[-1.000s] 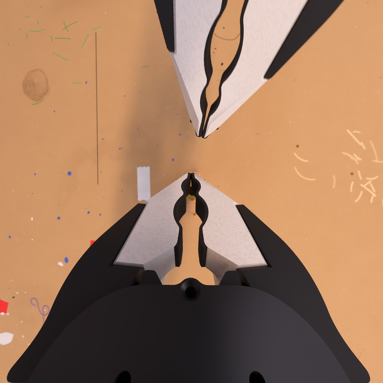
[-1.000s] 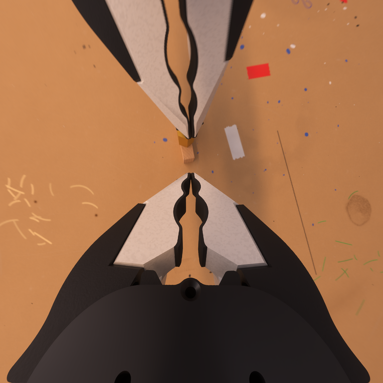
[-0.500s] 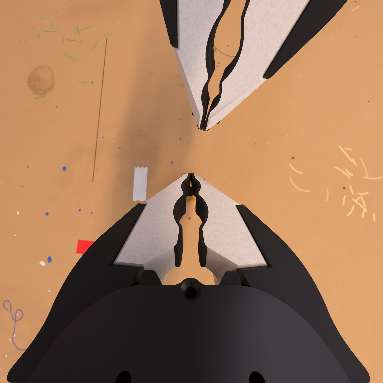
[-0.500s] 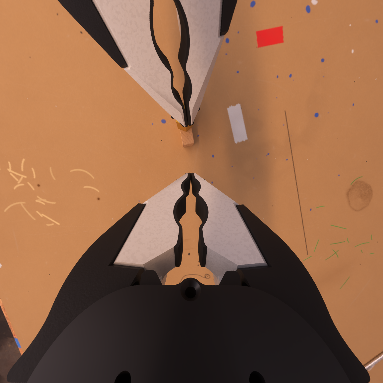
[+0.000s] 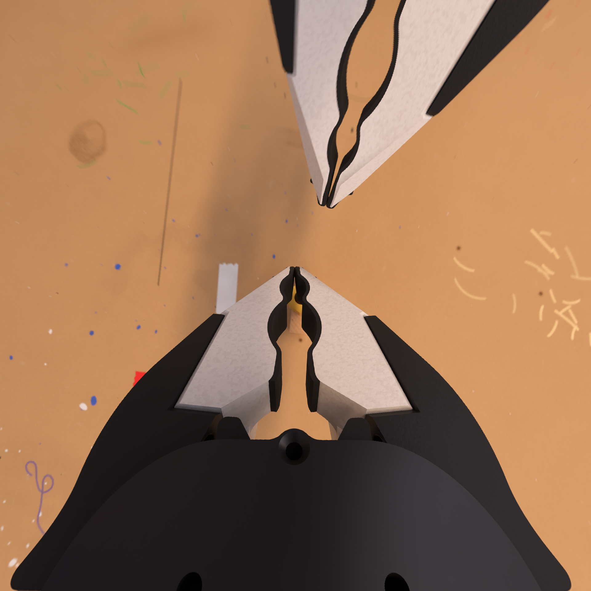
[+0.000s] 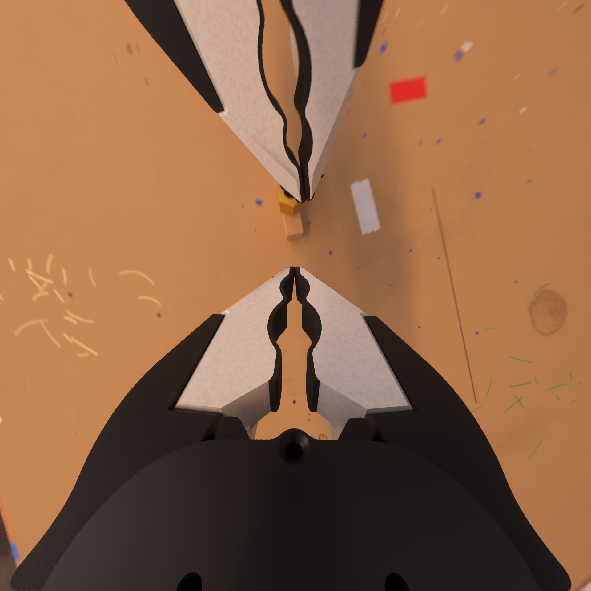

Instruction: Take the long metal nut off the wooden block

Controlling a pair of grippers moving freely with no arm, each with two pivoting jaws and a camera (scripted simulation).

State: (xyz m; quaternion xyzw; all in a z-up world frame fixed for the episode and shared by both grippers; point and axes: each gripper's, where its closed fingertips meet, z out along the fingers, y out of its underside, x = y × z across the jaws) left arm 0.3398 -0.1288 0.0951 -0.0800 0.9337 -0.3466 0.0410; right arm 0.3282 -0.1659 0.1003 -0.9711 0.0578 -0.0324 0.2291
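We see our left claw (image 5: 294, 270) with its tips pinched narrow around the yellow hex nut (image 6: 288, 201), which sits on one end of the small wooden block (image 6: 294, 227) lying on the orange bench (image 6: 128, 160). Our right claw (image 6: 294, 270) hangs nearby, tips together, holding nothing. White tape strip (image 6: 365, 206) lies just beside the block.

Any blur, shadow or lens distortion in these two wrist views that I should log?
Left wrist view: the green marks at top left are smeared, and a soft shadow darkens the table near the white tape; the nut shows only through the finger gap. Right wrist view: edge specks streak, the red patch is soft-edged, the nut is sharp; wide-angle stretch enlarges the near gripper body.
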